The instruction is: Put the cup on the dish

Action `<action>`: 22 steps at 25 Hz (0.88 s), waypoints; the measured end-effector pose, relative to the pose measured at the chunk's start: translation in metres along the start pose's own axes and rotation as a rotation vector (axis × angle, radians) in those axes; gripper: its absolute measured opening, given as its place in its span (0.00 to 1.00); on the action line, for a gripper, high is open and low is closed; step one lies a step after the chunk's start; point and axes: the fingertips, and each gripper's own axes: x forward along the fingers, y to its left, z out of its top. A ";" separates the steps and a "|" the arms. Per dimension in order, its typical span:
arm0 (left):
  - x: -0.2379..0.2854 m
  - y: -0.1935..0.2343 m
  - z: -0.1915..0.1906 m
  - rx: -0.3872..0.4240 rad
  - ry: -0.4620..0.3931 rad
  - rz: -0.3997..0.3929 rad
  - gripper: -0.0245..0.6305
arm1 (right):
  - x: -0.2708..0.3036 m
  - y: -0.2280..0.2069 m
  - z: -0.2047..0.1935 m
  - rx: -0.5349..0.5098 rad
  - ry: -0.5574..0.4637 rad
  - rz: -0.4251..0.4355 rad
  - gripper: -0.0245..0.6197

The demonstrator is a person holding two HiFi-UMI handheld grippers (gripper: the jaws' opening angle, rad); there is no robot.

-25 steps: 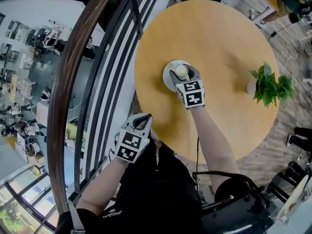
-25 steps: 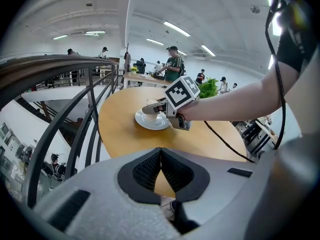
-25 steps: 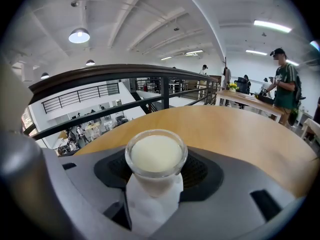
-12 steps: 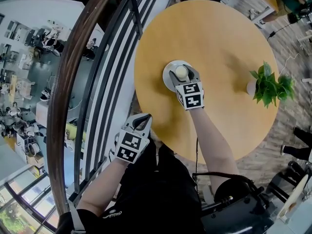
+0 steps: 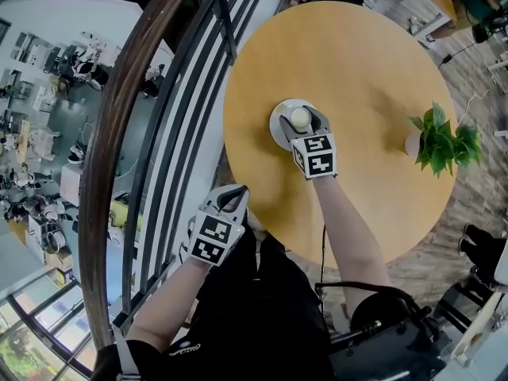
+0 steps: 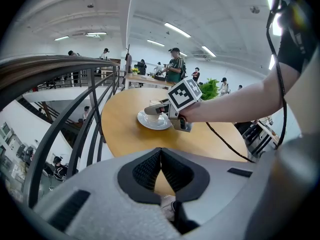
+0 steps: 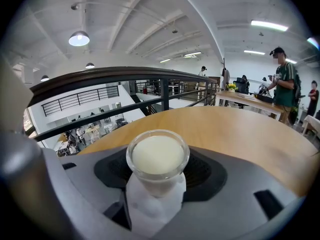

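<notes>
Little has changed from a second ago. My right gripper point(image 5: 302, 115) stays clamped on the cup point(image 7: 157, 156) of pale, milky drink, which sits on the dish point(image 5: 277, 130) at centre-left of the round surface point(image 5: 373, 62). My left gripper point(image 5: 231, 194) hangs closed and empty at lower left, beside the railing point(image 5: 171, 117). A potted plant point(image 5: 441, 139) stands well apart at the right.

The clear cup point(image 7: 157, 159) looks cream-white inside; the dish point(image 5: 277, 126) is white, the counter point(image 5: 373, 70) honey-tan, the plant point(image 5: 443, 140) green.
</notes>
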 end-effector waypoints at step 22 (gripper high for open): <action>-0.008 -0.007 -0.002 0.015 -0.009 -0.014 0.05 | -0.013 0.007 0.002 0.050 -0.007 -0.002 0.51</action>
